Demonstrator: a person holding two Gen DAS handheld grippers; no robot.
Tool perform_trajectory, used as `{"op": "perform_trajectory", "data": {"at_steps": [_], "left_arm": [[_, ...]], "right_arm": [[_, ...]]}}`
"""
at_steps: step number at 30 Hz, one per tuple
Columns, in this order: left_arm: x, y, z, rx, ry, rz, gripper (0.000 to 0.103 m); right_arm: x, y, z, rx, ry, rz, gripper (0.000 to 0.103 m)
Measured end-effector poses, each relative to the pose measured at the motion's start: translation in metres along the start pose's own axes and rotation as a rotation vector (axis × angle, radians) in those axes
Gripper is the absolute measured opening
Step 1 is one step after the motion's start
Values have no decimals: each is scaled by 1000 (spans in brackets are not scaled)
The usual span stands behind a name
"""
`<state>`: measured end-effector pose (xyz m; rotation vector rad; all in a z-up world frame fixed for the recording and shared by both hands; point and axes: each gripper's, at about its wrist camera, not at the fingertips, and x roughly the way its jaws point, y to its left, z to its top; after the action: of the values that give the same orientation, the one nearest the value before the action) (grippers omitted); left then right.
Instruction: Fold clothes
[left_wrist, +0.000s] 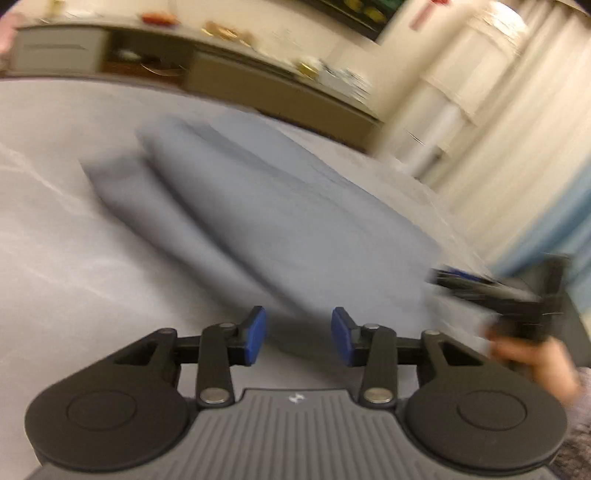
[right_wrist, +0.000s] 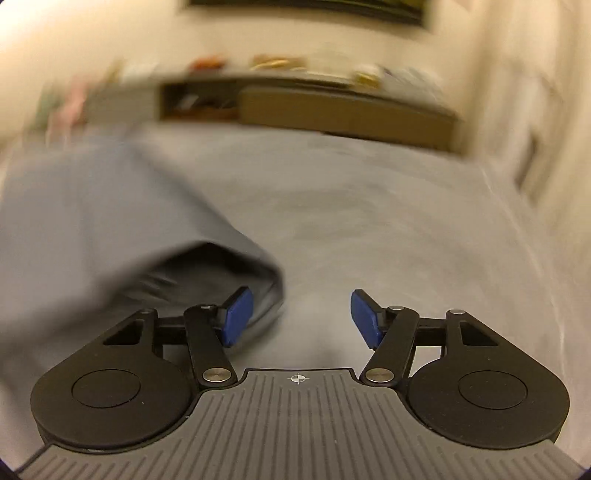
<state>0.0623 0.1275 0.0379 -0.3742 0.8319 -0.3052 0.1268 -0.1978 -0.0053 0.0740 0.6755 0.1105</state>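
Observation:
A grey-blue garment (left_wrist: 258, 206) lies folded in long layers on the grey sheet, stretching from the far left toward the near right in the left wrist view. My left gripper (left_wrist: 298, 338) is open just above its near edge, with nothing between the blue pads. The right wrist view shows the same garment (right_wrist: 92, 229) at the left, one open cuff-like end facing me. My right gripper (right_wrist: 302, 317) is open over bare sheet, its left pad (right_wrist: 236, 317) over the garment's near edge. Both views are blurred. The other gripper (left_wrist: 517, 299), held in a hand, appears at the right of the left wrist view.
The grey sheet (right_wrist: 388, 221) covers a wide flat surface. A low brown cabinet (right_wrist: 332, 107) with cluttered items on top runs along the far wall. Pale curtains (left_wrist: 517, 110) hang at the right. A dark picture frame (right_wrist: 306, 9) is on the wall.

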Motion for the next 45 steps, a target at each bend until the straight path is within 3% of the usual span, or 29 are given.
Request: {"op": "perform_trajectory", "data": {"at_steps": [1, 4, 7, 9, 11, 14, 16, 18, 21, 24, 27, 29, 30, 36, 42, 45], "left_arm": [[-2, 8, 3, -40, -10, -1, 39], [-6, 26, 9, -151, -41, -58, 39], [-3, 22, 10, -152, -64, -125, 41], [4, 17, 12, -120, -82, -133, 43], [14, 14, 14, -96, -78, -147, 44], [38, 10, 9, -76, -32, -122, 45], [49, 13, 10, -83, -19, -119, 45], [45, 12, 11, -85, -28, -139, 45], [38, 10, 12, -86, -41, -167, 46], [46, 11, 10, -111, -12, -134, 46], [47, 16, 8, -128, -2, -123, 46], [42, 18, 8, -126, -7, -118, 46], [41, 20, 9, -131, -9, -113, 46], [43, 22, 17, -164, -10, -100, 45], [38, 22, 12, -134, 2, -80, 45], [36, 25, 13, -147, 0, -82, 45]], "right_arm": [[-7, -18, 6, 102, -14, 33, 67], [-28, -48, 13, 355, -49, 276, 72], [-23, -54, 6, 537, 21, 577, 72], [-7, -45, 2, 593, 123, 744, 72], [7, -32, -2, 552, 191, 759, 72], [22, -18, -6, 448, 231, 667, 61], [29, -23, -6, 472, 232, 631, 43], [32, -26, -6, 485, 224, 601, 47], [10, -14, -3, 371, 136, 603, 64], [-25, 41, -12, -77, 4, 462, 69], [-41, 97, -47, -510, -60, 276, 63], [-39, 121, -66, -692, -81, 160, 57], [-36, 127, -72, -748, -92, 111, 50], [-44, 113, -57, -674, -96, 98, 41], [-62, 115, -70, -658, -129, 88, 33], [-56, 122, -77, -741, -144, 4, 31]]}}
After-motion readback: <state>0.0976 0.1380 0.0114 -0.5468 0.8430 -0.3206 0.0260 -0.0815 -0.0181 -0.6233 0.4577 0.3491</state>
